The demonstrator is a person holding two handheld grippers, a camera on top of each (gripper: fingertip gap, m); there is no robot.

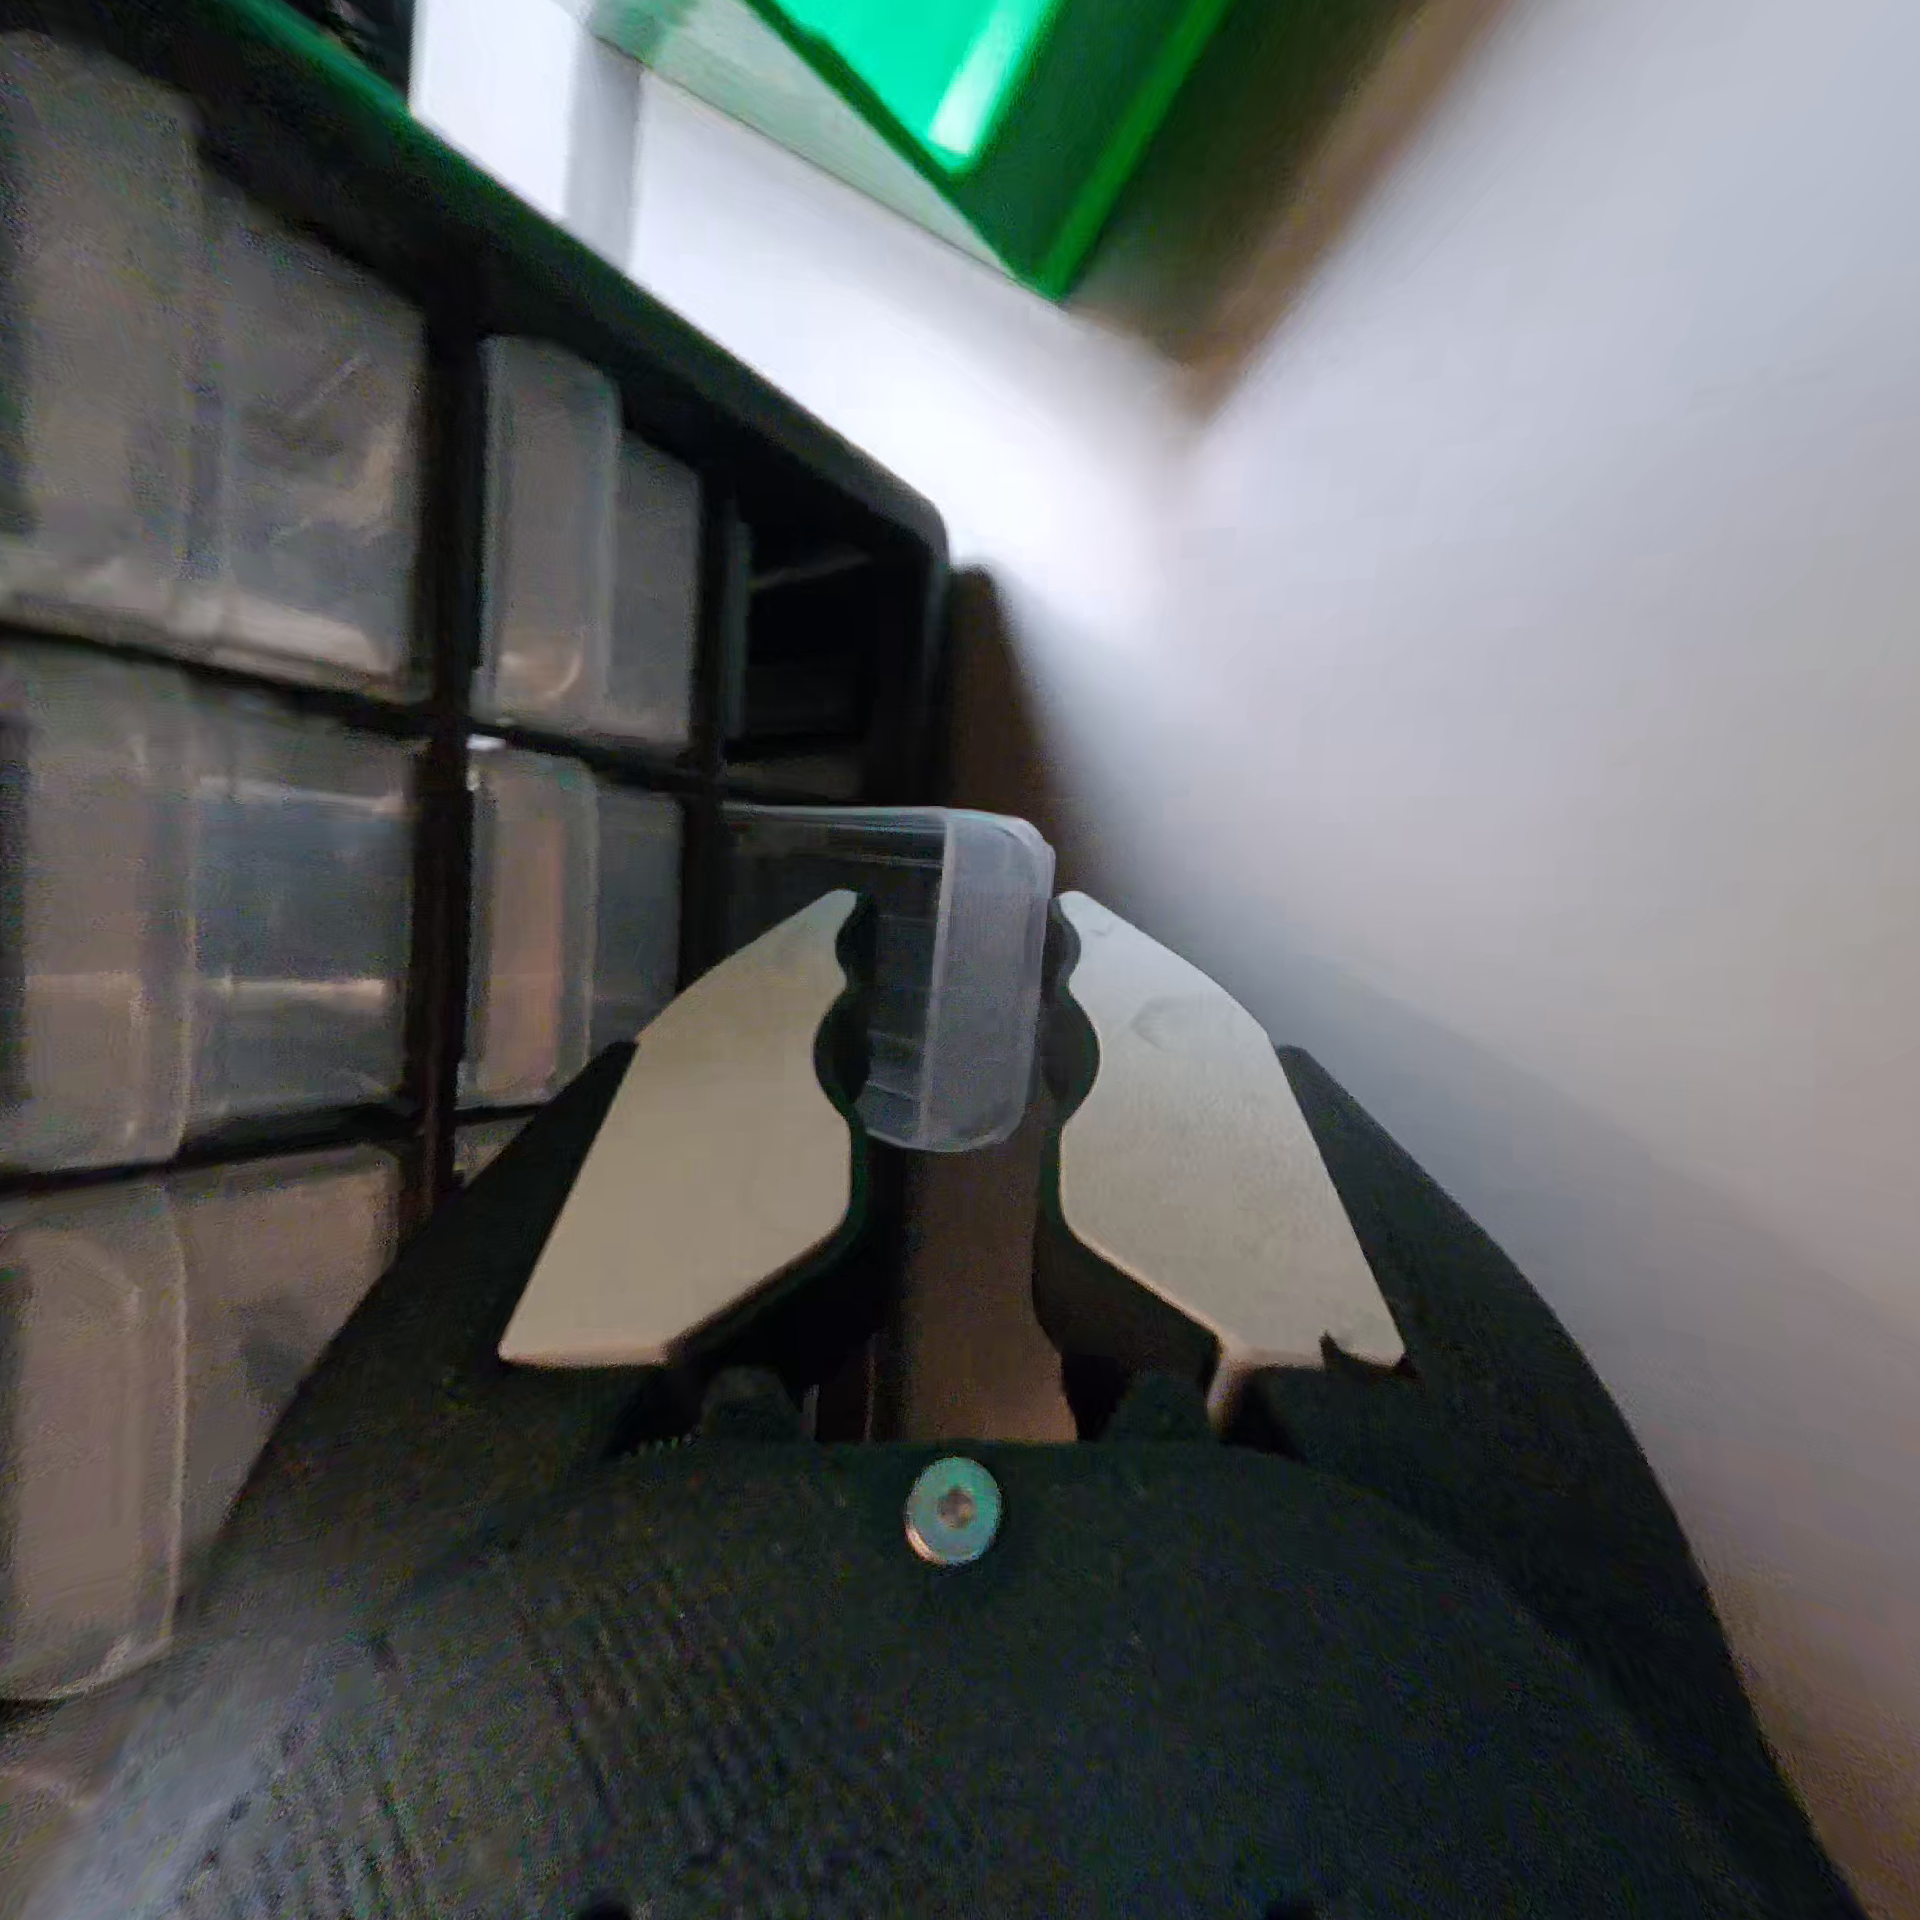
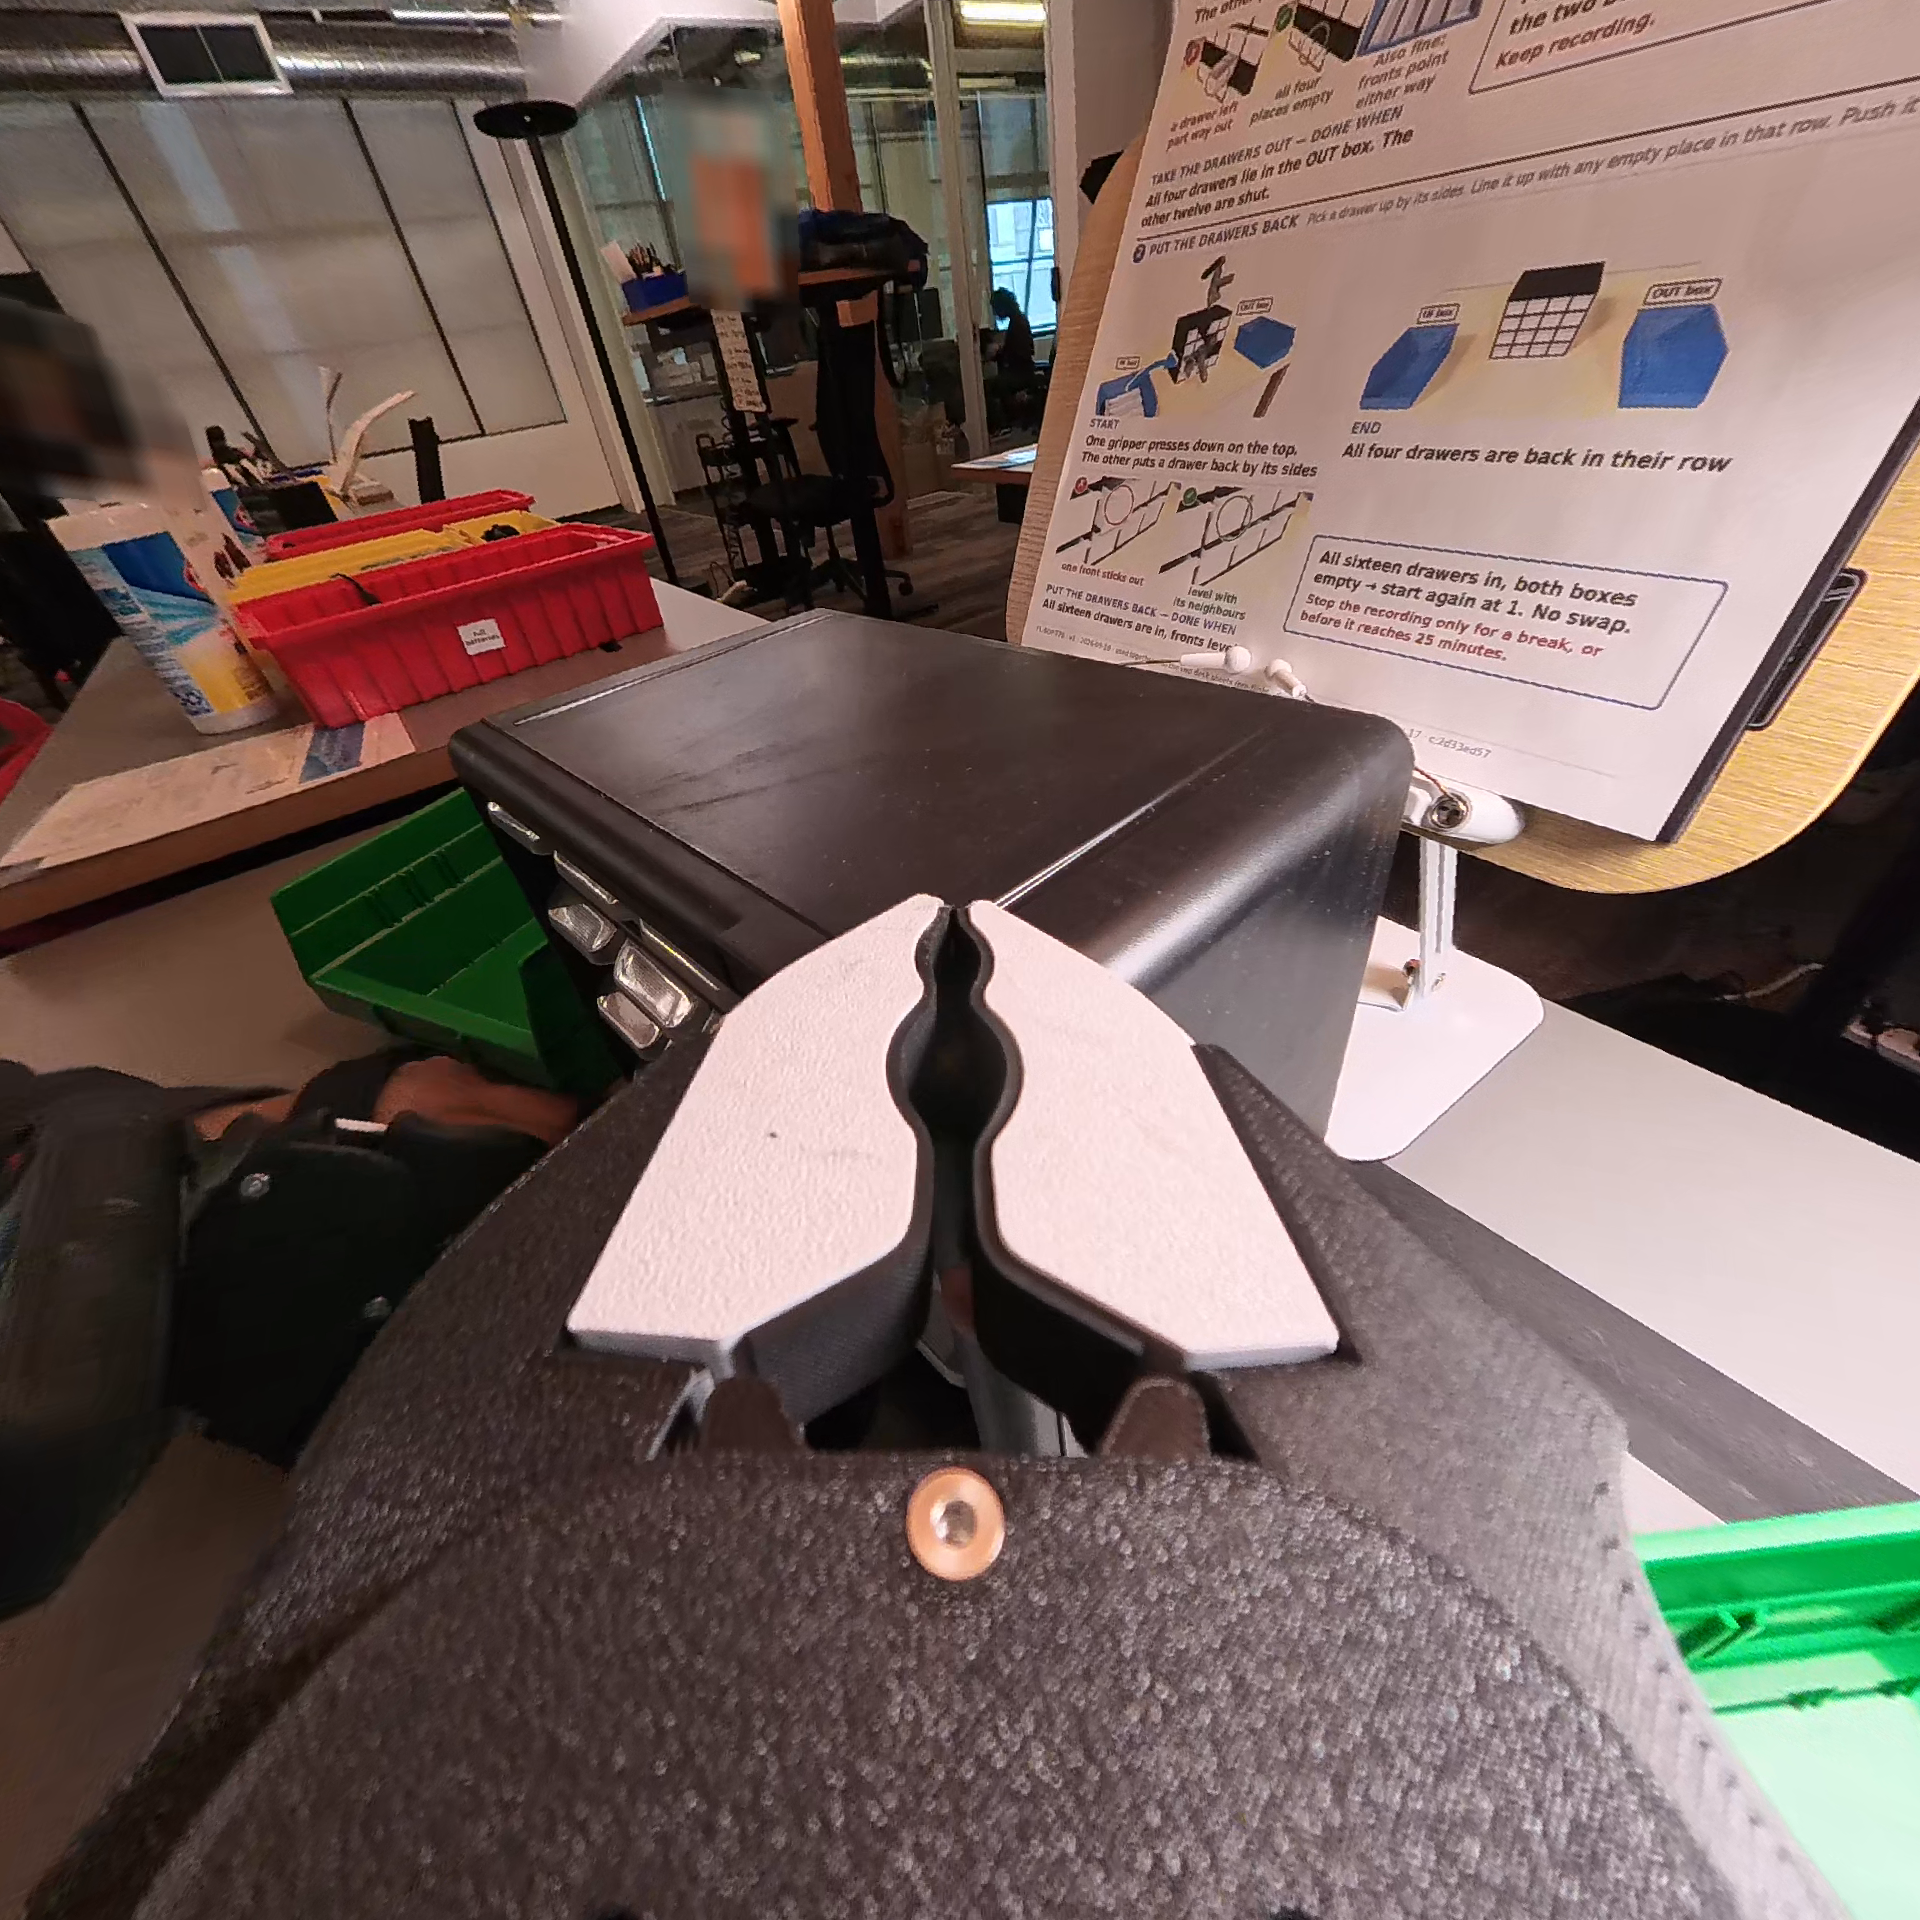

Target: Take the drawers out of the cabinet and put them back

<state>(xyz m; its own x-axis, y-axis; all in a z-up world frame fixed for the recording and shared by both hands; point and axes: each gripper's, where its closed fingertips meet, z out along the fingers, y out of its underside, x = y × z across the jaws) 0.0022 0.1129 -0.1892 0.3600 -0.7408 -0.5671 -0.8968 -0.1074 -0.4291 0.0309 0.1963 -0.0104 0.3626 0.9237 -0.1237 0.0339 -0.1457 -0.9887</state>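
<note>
Left gripper [image 1: 951,1023], jaws part open, closed round the front of a clear plastic drawer [image 1: 956,997]. The drawer sticks partway out of the black cabinet [image 1: 665,343], rightmost column, the slot above it empty and dark. Neighbouring clear drawers [image 1: 577,540] sit flush.

Right gripper [image 2: 956,920], jaws pressed together with nothing between them, tips resting on or just over the cabinet's top near its front edge; contact cannot be confirmed.

Risks, as I judge them: the grip is on the rounded front only, so the drawer could twist or slip out sideways; a skewed pull or push could jam it in its rails; if the right gripper lifts, the cabinet may slide with the drawer.

Room: bare white surface to the cabinet's right gives free travel. A green bin [image 1: 997,135] lies beyond the cabinet; another green bin [image 2: 436,935] sits tight against its far side, and a stand-mounted instruction board [image 2: 1455,416] crowds behind.
</note>
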